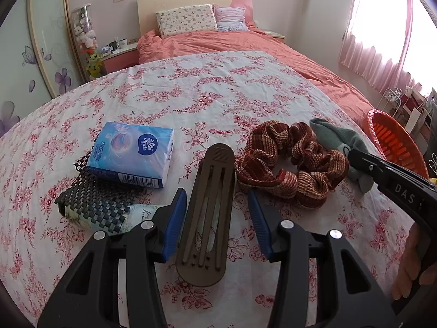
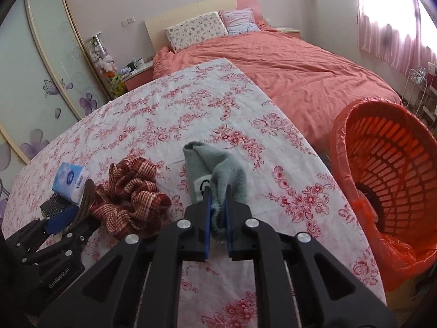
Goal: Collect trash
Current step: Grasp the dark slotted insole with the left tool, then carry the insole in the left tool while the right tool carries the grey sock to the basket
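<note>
Both grippers work over a table (image 2: 169,114) draped in a white cloth printed with pink flowers. Left gripper (image 1: 217,213) has its blue ribbed pads spread on either side of a long brown plastic piece (image 1: 210,213) with a rounded end and three raised ribs; whether the pads touch it I cannot tell, and a small gap shows on each side. Right gripper (image 2: 217,213) is pinched nearly together on the edge of a soft grey-green sock (image 2: 218,164), whose fuzzy fabric is bunched between the blue pads.

Beside the sock lies a ruffled scrunchie (image 2: 131,199) of woven red and tan cloth, puffy and ring-shaped. Farther left sits a blue plastic-wrapped tissue pack (image 1: 133,154), resting partly on a black mesh mat (image 1: 95,199) with a grid of square holes. Under the mat, a pale tube (image 1: 136,214) with a floral print pokes out.

At the table's right edge stands an orange plastic basket (image 2: 387,169) with slotted walls, lined with a thin, crinkled orange bag (image 2: 338,147). What I can see of its inside shows only the liner and slots; the bottom is partly hidden.

A hand (image 1: 412,259) grips the right tool's handle in the left camera view.
</note>
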Demonstrator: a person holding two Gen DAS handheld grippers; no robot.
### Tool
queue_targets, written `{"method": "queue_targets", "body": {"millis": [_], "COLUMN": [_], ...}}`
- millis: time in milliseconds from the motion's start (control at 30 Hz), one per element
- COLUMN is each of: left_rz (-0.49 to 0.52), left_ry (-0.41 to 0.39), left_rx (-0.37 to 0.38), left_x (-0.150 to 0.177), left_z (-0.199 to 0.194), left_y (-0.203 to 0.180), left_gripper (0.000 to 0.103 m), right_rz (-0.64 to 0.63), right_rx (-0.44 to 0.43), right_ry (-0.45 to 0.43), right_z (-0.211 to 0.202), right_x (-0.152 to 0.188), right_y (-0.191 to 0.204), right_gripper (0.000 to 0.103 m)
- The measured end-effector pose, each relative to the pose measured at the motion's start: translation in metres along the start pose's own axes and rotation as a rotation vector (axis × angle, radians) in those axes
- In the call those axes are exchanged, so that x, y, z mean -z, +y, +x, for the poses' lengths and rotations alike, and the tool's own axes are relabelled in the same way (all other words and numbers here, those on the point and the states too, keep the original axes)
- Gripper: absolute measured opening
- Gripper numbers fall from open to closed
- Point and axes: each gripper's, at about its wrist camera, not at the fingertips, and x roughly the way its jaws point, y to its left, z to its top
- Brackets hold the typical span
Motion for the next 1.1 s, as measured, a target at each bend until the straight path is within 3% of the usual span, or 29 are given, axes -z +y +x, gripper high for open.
{"method": "queue_targets", "body": {"millis": [133, 167, 467, 600, 700, 1100], "left_rz": [0.01, 0.011, 0.016, 0.033, 0.041, -0.003], "left_ry": [0.003, 0.003, -0.001, 0.011, 0.008, -0.079], "left_rx": [-0.019, -0.026, -0.026, -0.048, -0.044, -0.041], "left_x": [0.001, 0.0, 0.0, 0.001, 0.0, -0.023], "left_z": [0.001, 0.001, 0.0, 0.0, -0.001, -0.035], "left_y": [-0.002, -0.002, -0.002, -0.007, -0.008, 0.008], "left_gripper": [0.046, 0.032, 0.03, 0.037, 0.033, 0.033], "right_rz": [0.0, -0.002, -0.004, -0.001, 0.002, -0.007], "right_rx": [-0.003, -0.005, -0.005, -0.006, -0.013, -0.054], "right_ry": [0.01, 0.007, -0.008, -0.002, -0.002, -0.067], "right_z": [0.002, 0.002, -0.004, -0.003, -0.005, -0.038], "right_x": [0.0, 0.0, 0.001, 0.004, 0.002, -0.011], "right_y": [0.001, 0.0, 0.0, 0.0, 0.001, 0.008], "right_gripper": [0.011, 0.01, 0.009, 0.009, 0.009, 0.009]}}
